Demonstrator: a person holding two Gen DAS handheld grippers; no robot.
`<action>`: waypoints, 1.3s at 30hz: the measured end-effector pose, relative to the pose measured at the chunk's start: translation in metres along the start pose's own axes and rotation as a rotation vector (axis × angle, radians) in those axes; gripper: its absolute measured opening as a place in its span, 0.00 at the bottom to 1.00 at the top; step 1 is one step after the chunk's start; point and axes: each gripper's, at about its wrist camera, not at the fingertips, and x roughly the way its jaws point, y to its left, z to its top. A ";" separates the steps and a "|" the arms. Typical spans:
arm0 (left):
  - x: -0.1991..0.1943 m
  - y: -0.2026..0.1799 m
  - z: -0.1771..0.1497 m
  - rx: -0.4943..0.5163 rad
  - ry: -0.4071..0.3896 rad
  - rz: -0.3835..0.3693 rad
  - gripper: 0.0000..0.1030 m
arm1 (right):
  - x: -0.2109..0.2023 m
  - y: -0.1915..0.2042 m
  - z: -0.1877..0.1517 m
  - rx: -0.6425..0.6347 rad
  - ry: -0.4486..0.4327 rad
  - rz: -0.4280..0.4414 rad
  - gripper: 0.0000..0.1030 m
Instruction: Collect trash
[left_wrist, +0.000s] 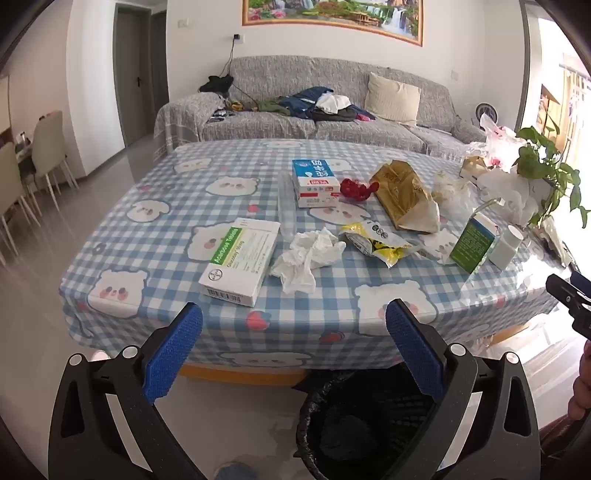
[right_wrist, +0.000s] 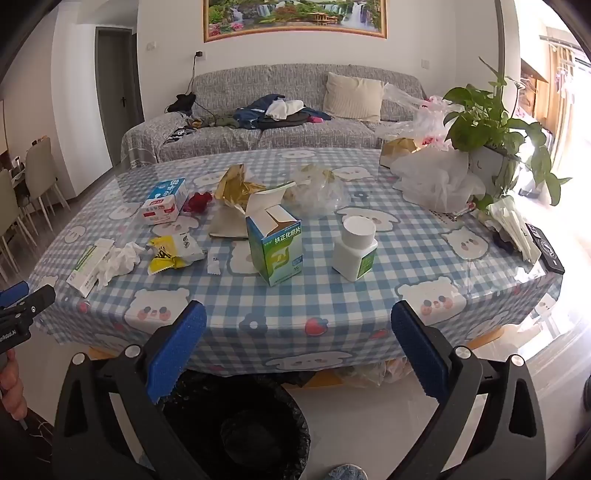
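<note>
Trash lies on the checked tablecloth (left_wrist: 147, 229): a crumpled tissue (left_wrist: 308, 254), a yellow wrapper (left_wrist: 373, 240), a red wrapper (left_wrist: 356, 188), a gold bag (left_wrist: 402, 195) and a flat white-green box (left_wrist: 240, 258). My left gripper (left_wrist: 295, 321) hangs open and empty before the table's near edge, above a black-lined bin (left_wrist: 351, 424). My right gripper (right_wrist: 297, 321) is open and empty too, facing an opened green box (right_wrist: 275, 243) and a white bottle (right_wrist: 354, 247). The tissue (right_wrist: 118, 262) and yellow wrapper (right_wrist: 173, 251) lie to its left, the bin (right_wrist: 236, 424) below it.
A blue-white box (left_wrist: 314, 181) and clear plastic (right_wrist: 317, 192) sit mid-table. White plastic bags (right_wrist: 436, 177), a potted plant (right_wrist: 487, 122) and a black remote (right_wrist: 546, 251) crowd the right side. A grey sofa (left_wrist: 295, 122) stands behind, with chairs (left_wrist: 48, 147) at the left.
</note>
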 end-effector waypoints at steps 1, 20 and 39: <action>0.000 0.000 0.000 0.004 -0.004 0.006 0.94 | 0.000 0.000 0.000 0.002 -0.007 0.001 0.93; -0.002 -0.004 0.001 -0.002 0.001 -0.021 0.94 | 0.001 0.001 0.001 -0.004 0.001 -0.007 0.93; -0.001 -0.007 -0.002 0.000 0.013 -0.035 0.94 | -0.001 -0.001 0.001 -0.003 -0.001 -0.007 0.93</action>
